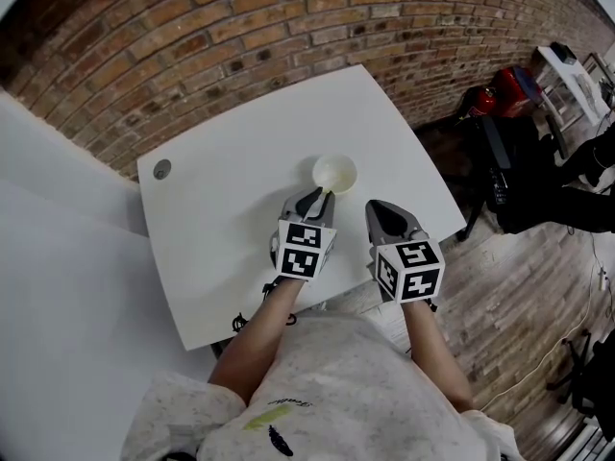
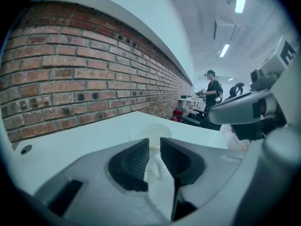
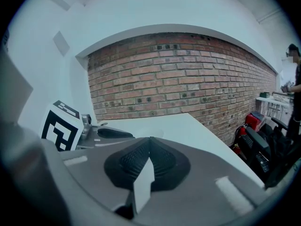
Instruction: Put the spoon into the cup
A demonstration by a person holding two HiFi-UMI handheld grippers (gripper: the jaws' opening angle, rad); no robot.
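With the left gripper [image 1: 317, 198] pinching the spoon [image 2: 154, 164], center its tip above the cup [image 1: 336, 164] before lowering and releasing; hold the right gripper [image 1: 377, 209], pressed together and empty, clear of the cup.

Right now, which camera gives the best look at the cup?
The head view: it looks down into the cup, open mouth up, on the white table. The left gripper view shows only its pale rim, low beyond the jaws holding the spoon. The right gripper view barely hints at it, past the left gripper.

The white spoon [image 2: 153, 167] is held just beside the upright, open white cup [image 1: 334, 173].
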